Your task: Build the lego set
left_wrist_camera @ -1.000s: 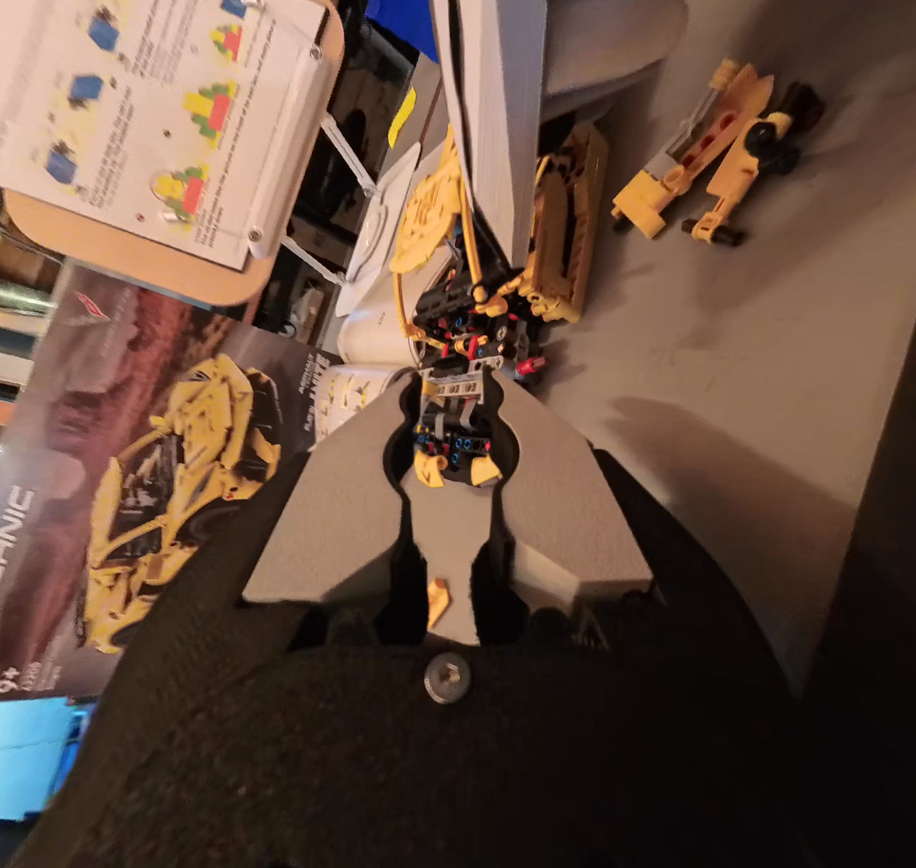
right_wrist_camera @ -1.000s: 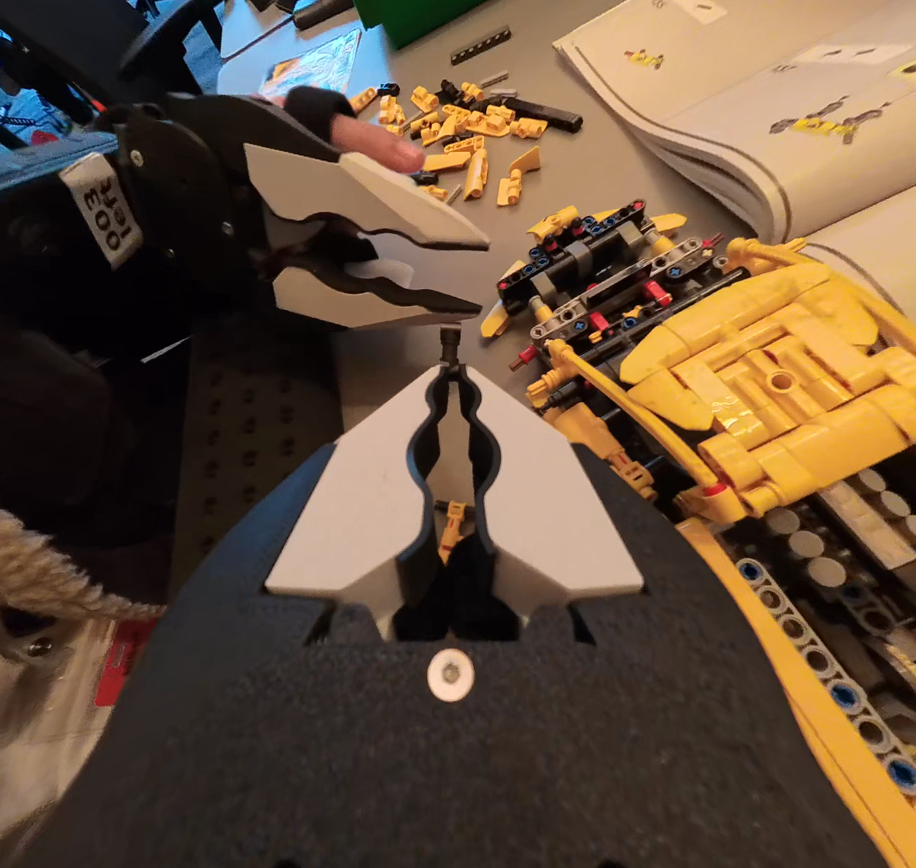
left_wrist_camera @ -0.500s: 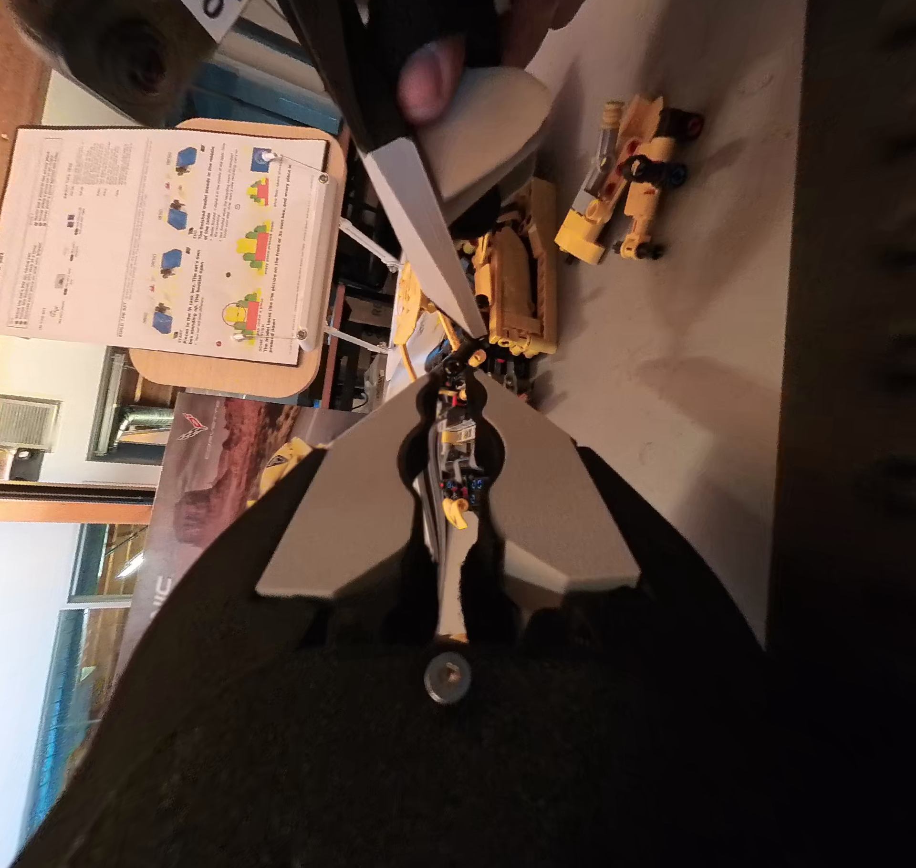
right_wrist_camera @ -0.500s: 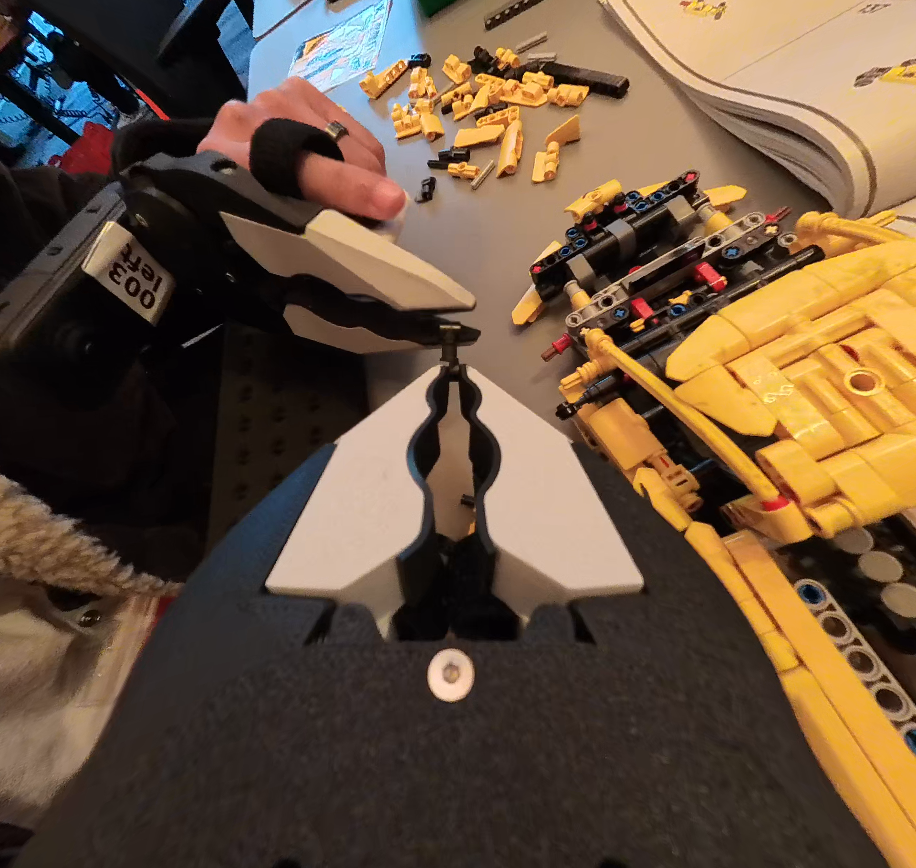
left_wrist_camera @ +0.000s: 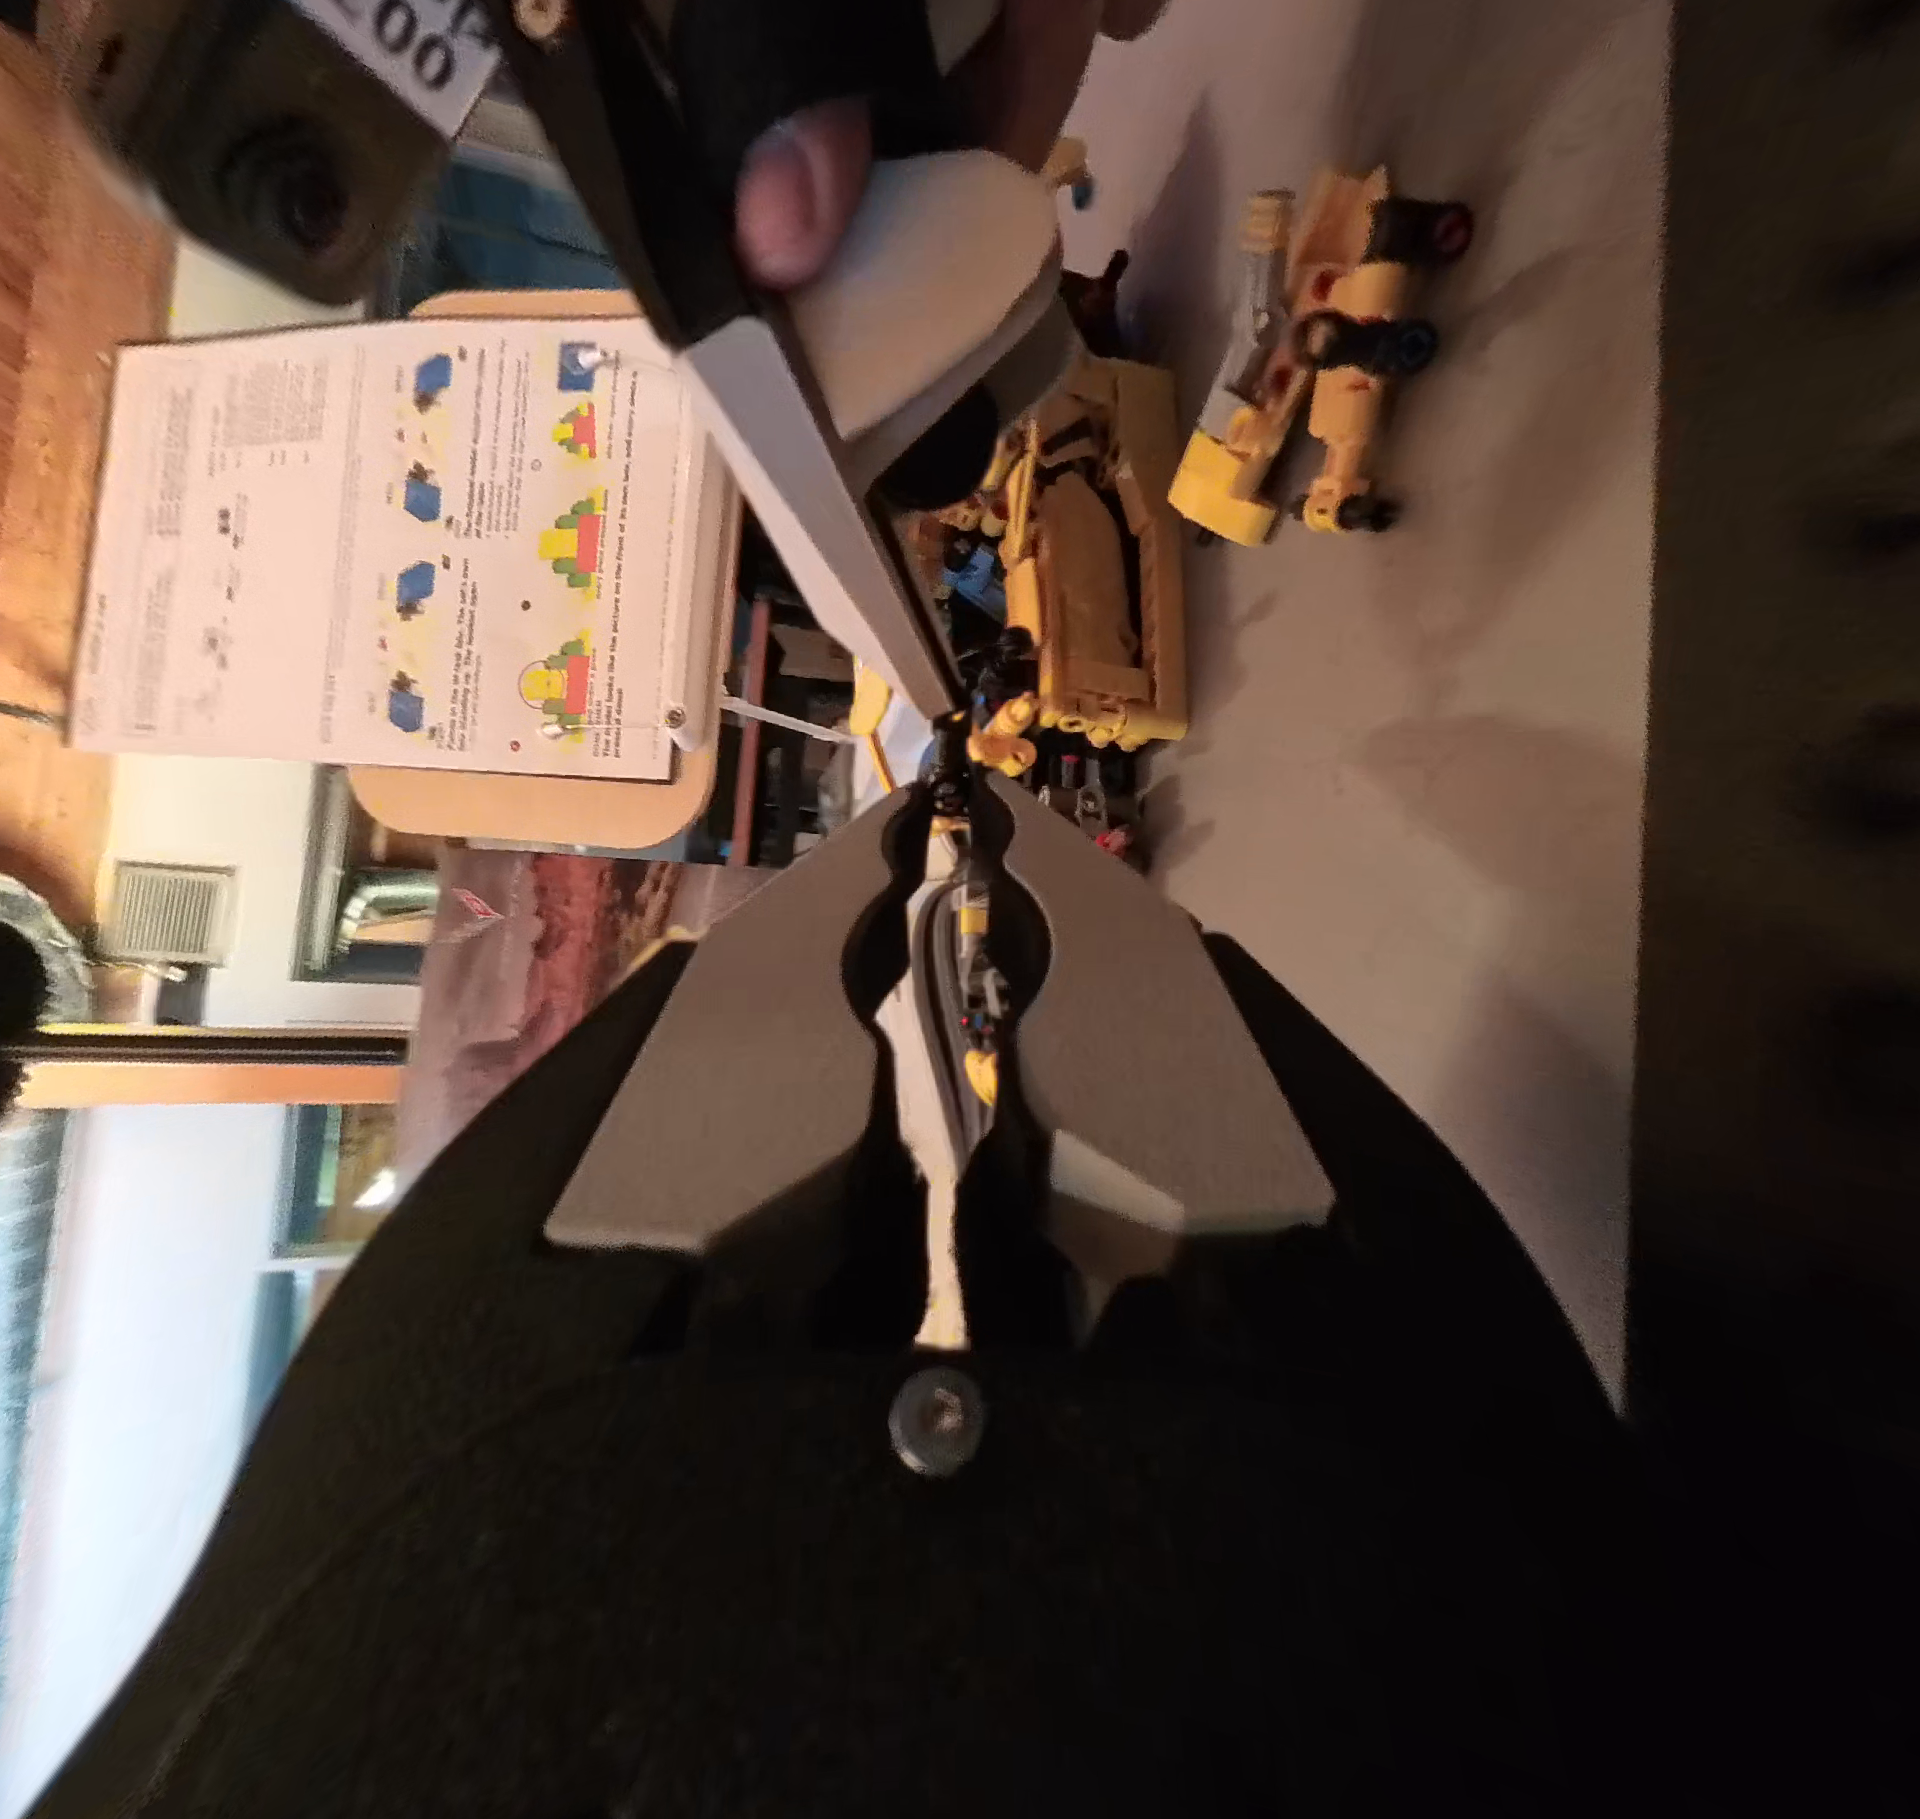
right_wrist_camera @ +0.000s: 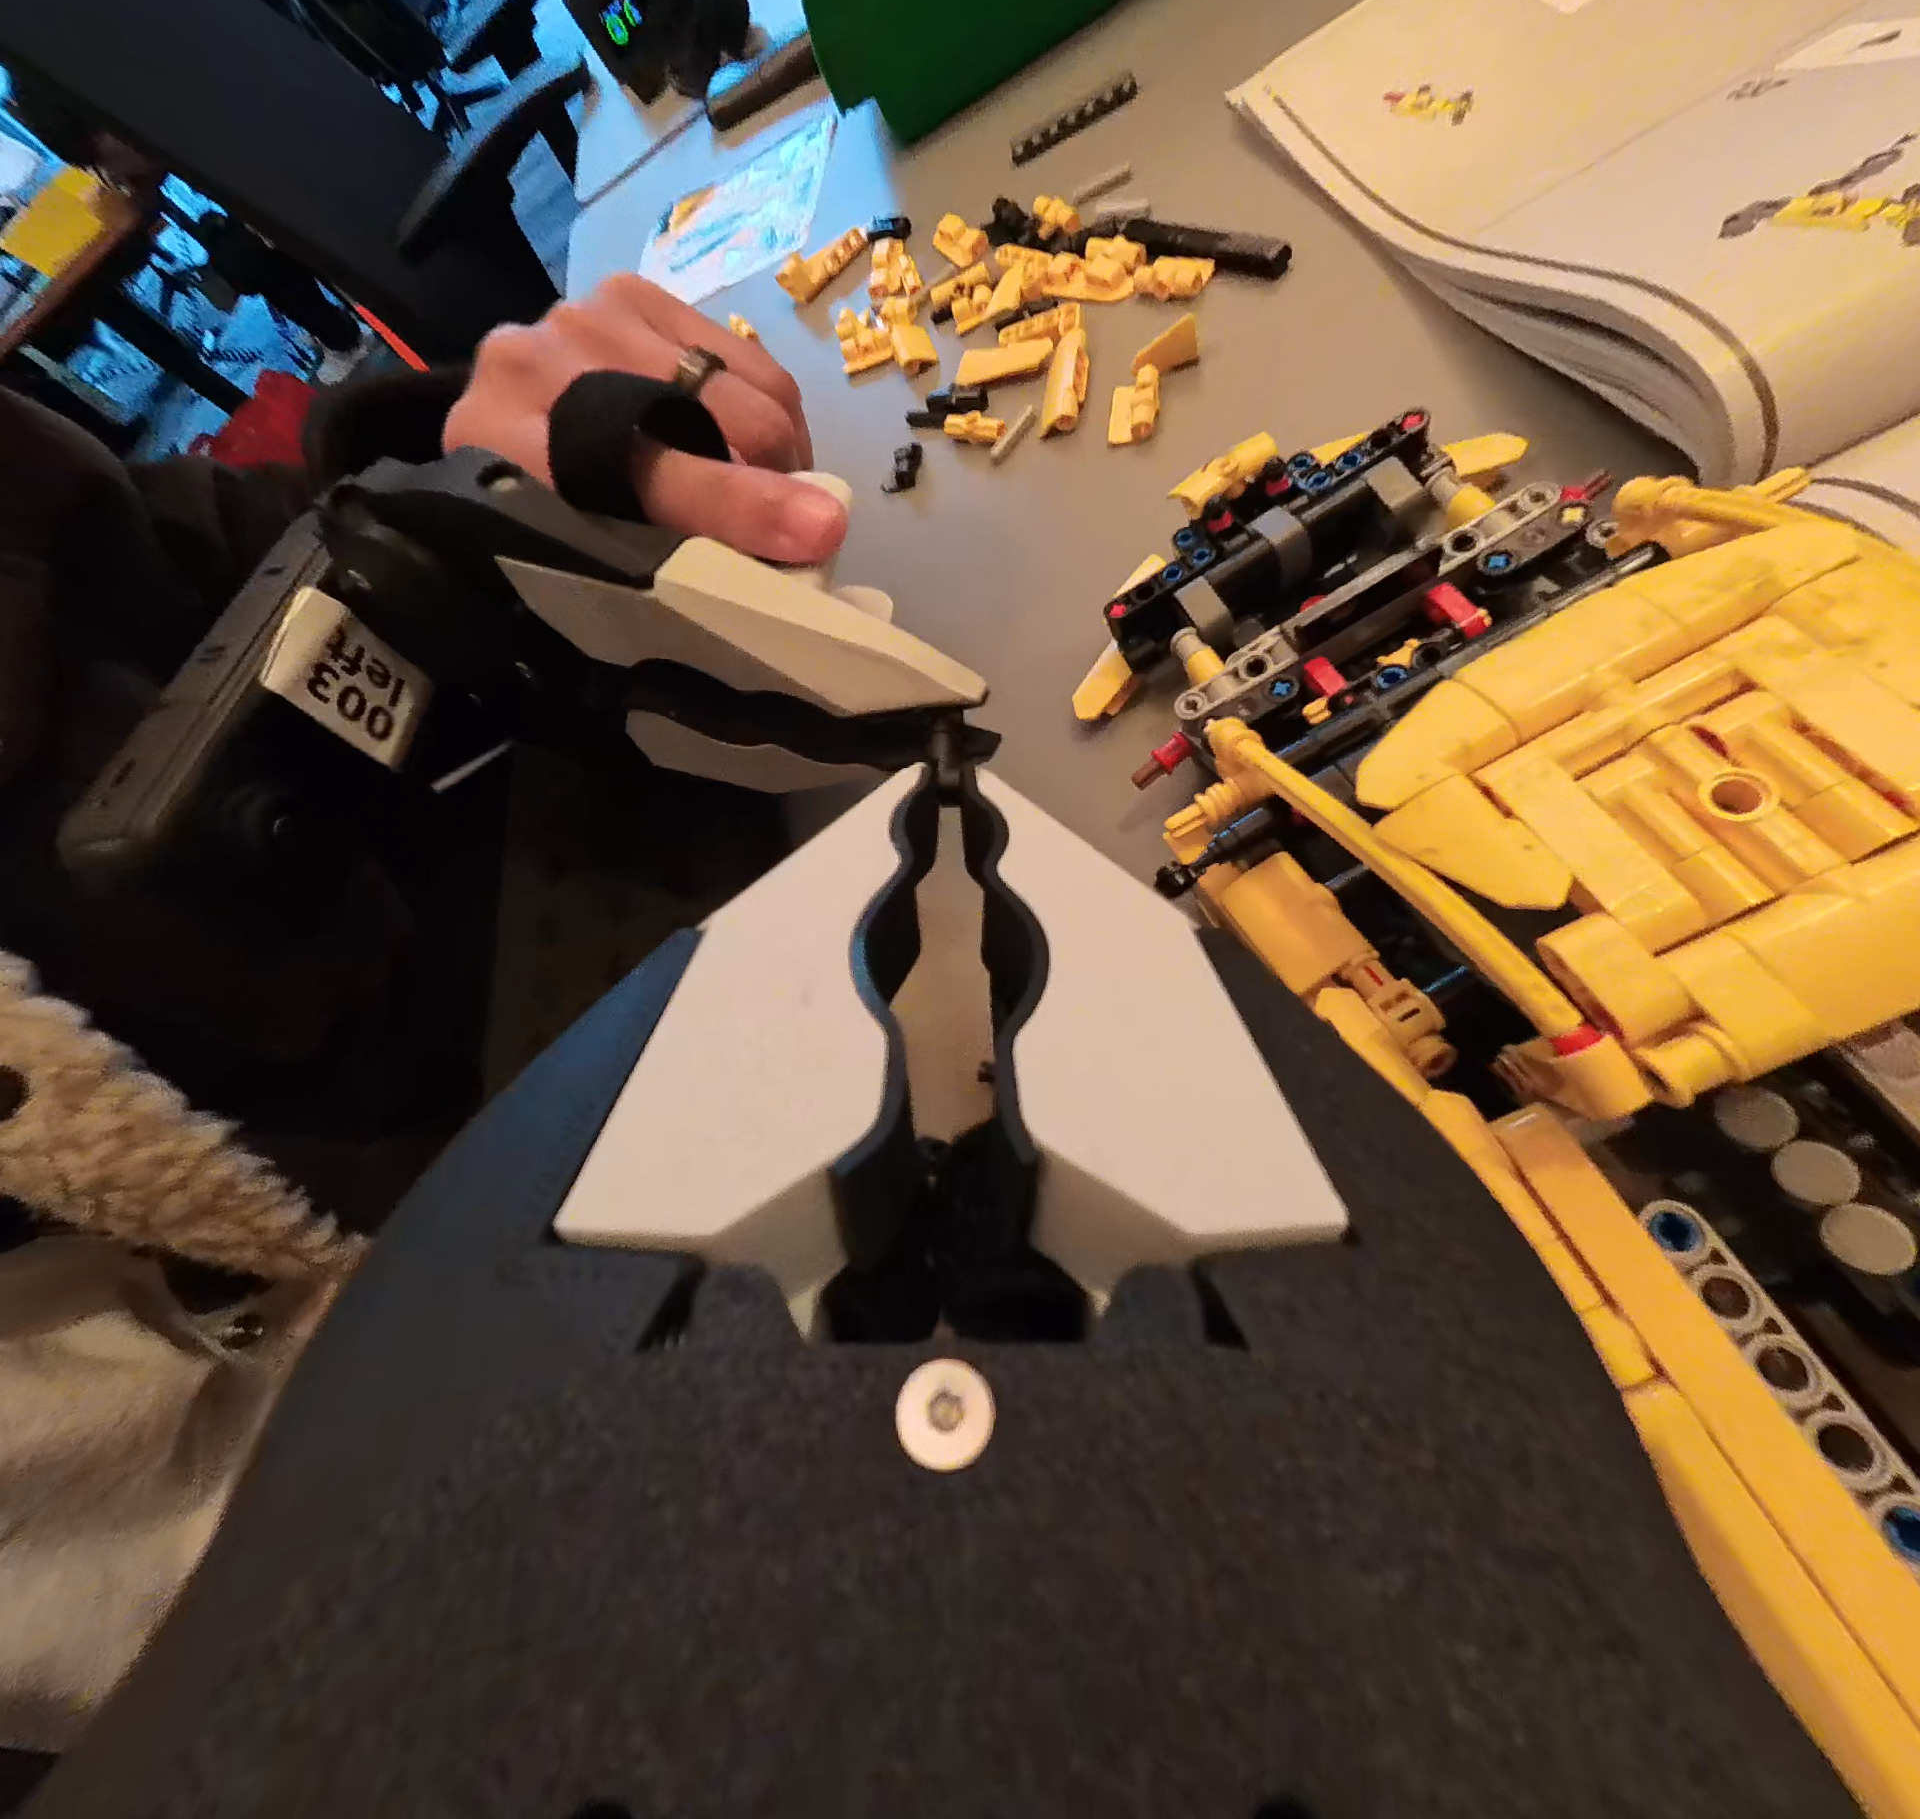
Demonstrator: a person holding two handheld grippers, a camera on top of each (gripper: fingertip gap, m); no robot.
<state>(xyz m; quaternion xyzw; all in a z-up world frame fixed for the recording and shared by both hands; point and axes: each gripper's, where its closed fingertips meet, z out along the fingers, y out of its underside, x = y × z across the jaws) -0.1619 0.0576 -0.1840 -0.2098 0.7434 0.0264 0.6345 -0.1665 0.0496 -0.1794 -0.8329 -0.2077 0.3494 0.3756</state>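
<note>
Right wrist view: right gripper [right_wrist_camera: 948,782] pinches a small black pin [right_wrist_camera: 945,753] upright, left gripper [right_wrist_camera: 961,730] (closed on its top) crossing from the left.

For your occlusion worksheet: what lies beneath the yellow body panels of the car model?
Under the yellow body panels, black and grey beams with red and blue pins show at the front edge, resting on the grey table. Deeper structure is covered.

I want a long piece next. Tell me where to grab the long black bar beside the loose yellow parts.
Grip the black bar at its free right end, jaws across its narrow width, coming straight down from above. It lies flat on the table, so its sides are the only faces to pinch, and its left end is crowded by the yellow parts.
</note>
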